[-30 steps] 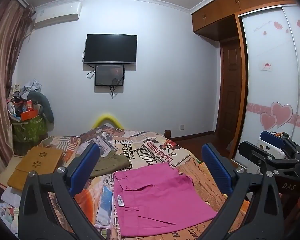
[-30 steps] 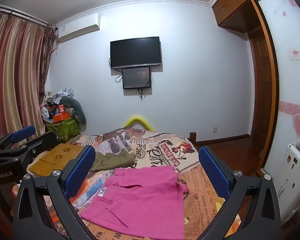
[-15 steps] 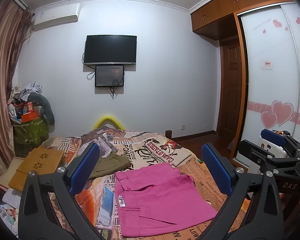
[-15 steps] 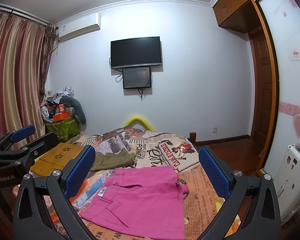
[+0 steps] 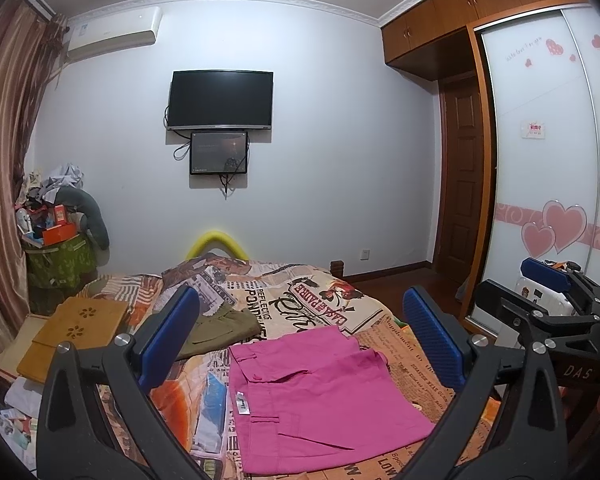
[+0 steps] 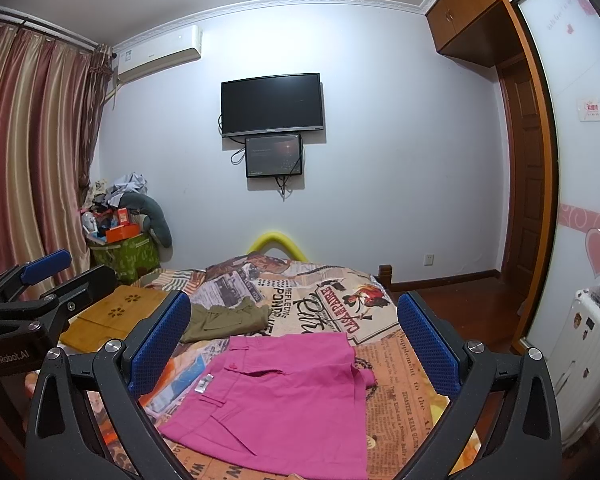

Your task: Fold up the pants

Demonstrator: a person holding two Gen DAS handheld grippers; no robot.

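Note:
The pink pants (image 5: 316,396) lie folded flat on the bed's newspaper-print cover, and they also show in the right wrist view (image 6: 284,396). My left gripper (image 5: 304,336) is open and empty, raised above and in front of the pants. My right gripper (image 6: 296,336) is open and empty too, at about the same height. The right gripper shows at the right edge of the left wrist view (image 5: 548,292). The left gripper shows at the left edge of the right wrist view (image 6: 40,284).
Olive folded pants (image 5: 216,326) lie behind the pink ones. A wooden lap tray (image 5: 76,332) sits at the bed's left. A green basket of clutter (image 5: 56,264) stands by the curtain. A wardrobe (image 5: 548,184) and white suitcase (image 6: 588,352) stand to the right.
Both views have tilted up very slightly; the pants sit a little lower in frame. Nothing was grasped or released.

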